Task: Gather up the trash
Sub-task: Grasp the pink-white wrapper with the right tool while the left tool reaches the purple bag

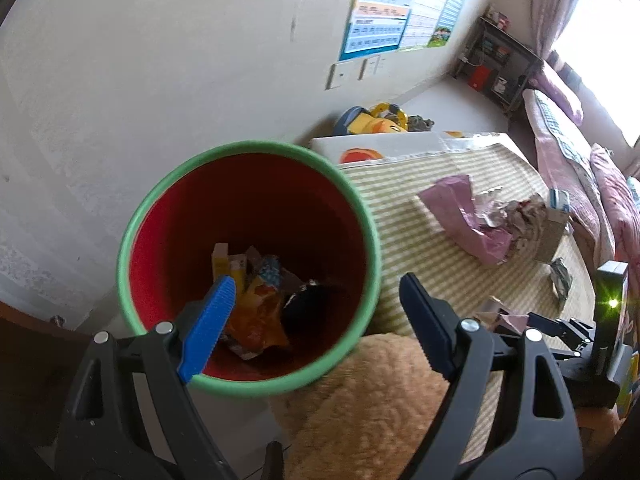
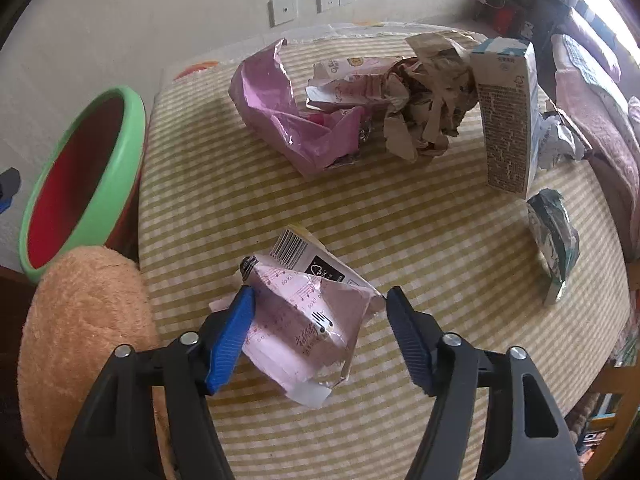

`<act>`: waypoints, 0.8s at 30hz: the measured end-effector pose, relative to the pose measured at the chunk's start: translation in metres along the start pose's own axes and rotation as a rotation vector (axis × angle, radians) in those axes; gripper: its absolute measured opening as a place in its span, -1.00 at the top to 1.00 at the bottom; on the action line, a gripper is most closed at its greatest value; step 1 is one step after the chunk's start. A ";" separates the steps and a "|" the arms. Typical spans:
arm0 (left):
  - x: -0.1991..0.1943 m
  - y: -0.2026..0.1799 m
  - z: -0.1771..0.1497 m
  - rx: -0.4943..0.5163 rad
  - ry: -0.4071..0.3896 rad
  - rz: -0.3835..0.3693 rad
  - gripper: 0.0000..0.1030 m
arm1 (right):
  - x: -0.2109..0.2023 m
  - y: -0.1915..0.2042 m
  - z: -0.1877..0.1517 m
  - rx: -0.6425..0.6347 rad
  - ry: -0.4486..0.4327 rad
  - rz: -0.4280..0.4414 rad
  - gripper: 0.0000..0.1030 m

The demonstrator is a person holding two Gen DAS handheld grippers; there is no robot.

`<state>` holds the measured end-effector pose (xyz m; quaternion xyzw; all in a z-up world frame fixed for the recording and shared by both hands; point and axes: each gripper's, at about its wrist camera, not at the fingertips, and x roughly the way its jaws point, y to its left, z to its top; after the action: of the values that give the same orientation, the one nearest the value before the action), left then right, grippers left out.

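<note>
Your left gripper [image 1: 316, 292] hangs over the trash bin [image 1: 160, 200] — red inside, green rim — with its jaws spread wide and nothing between them. The blue left finger [image 1: 210, 328] sits over the bin's mouth; the dark right one is out past the rim. Down in the bin lie wrappers [image 1: 260, 292]: yellow, orange and a dark piece, bunched at the bottom.

Your right gripper [image 2: 320, 296] points down at the table, covered in a green-and-cream striped cloth [image 2: 240, 200]. A crushed pink carton [image 2: 308, 320] with a barcode panel lies flat between the jaws. The left pad looks to be at the carton's edge, while the right pad stands just clear of it — no squeeze visible, jaws about half spread.

Further back on the cloth: a crumpled pink foil bag [image 2: 288, 120], a wad of brown paper [image 2: 424, 104] touching it, an upright milk carton [image 2: 508, 120] beside that, and a small dark crushed pack [image 2: 554, 236] near the right edge. The bin stands just off the table's left side in the right wrist view, with a tan plush cushion [image 2: 84, 340] in front of it.
</note>
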<state>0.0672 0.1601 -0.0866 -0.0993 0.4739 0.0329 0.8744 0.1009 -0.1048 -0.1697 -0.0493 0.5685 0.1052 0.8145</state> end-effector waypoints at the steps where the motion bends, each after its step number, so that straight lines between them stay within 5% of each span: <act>1: 0.001 -0.007 0.001 0.006 0.001 -0.009 -0.58 | -0.003 -0.003 -0.003 0.008 -0.009 0.009 -0.05; 5: 0.013 -0.043 0.011 0.021 0.015 -0.078 -0.58 | -0.021 -0.022 -0.018 0.094 -0.052 0.047 0.28; 6: 0.017 -0.050 0.013 0.022 0.023 -0.090 -0.58 | -0.025 -0.029 -0.024 0.130 -0.062 0.072 0.99; 11: 0.060 -0.097 0.031 0.013 0.071 -0.123 -0.58 | -0.046 -0.053 -0.047 0.243 -0.104 0.140 1.00; 20: 0.138 -0.149 0.043 0.012 0.186 -0.032 -0.58 | -0.074 -0.087 -0.065 0.350 -0.174 0.233 0.74; 24: 0.155 -0.155 0.041 0.034 0.243 -0.036 0.14 | -0.072 -0.087 -0.065 0.362 -0.175 0.251 0.48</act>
<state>0.2094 0.0107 -0.1728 -0.0963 0.5751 -0.0032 0.8124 0.0376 -0.2108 -0.1286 0.1779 0.5071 0.1061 0.8367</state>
